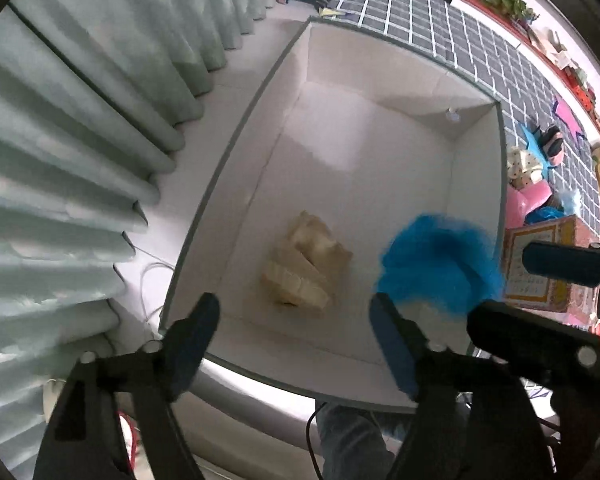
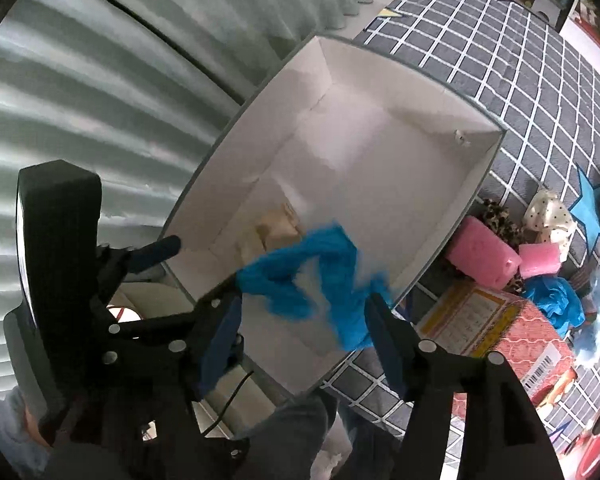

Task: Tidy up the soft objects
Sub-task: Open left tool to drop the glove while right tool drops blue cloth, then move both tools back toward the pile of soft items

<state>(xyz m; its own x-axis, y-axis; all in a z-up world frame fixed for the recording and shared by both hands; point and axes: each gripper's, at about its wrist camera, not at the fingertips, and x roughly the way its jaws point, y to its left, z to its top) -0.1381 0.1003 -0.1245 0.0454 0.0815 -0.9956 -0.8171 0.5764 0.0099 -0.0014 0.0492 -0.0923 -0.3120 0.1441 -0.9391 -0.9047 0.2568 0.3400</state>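
A white storage box (image 1: 260, 128) (image 2: 260, 120) with a grey rim stands open under both grippers. A beige sponge-like block (image 1: 304, 270) (image 2: 276, 228) lies on its floor. A blurred blue soft cloth (image 1: 440, 260) (image 2: 320, 272) hangs in the air over the box's near right part, just ahead of my right gripper (image 2: 304, 312), whose jaws stand wide apart and do not touch it. My left gripper (image 1: 296, 320) is open and empty above the box's near edge. The right gripper's fingers (image 1: 560, 264) show at the right of the left wrist view.
Pleated pale green curtains (image 1: 80, 140) hang left of the box. A dark checked mat (image 2: 540, 100) lies to the right, with pink sponges (image 2: 484, 256), a leopard-print item (image 2: 500, 216), a dotted cloth (image 2: 548, 216), a blue bag (image 2: 556, 296) and a red carton (image 2: 500, 320).
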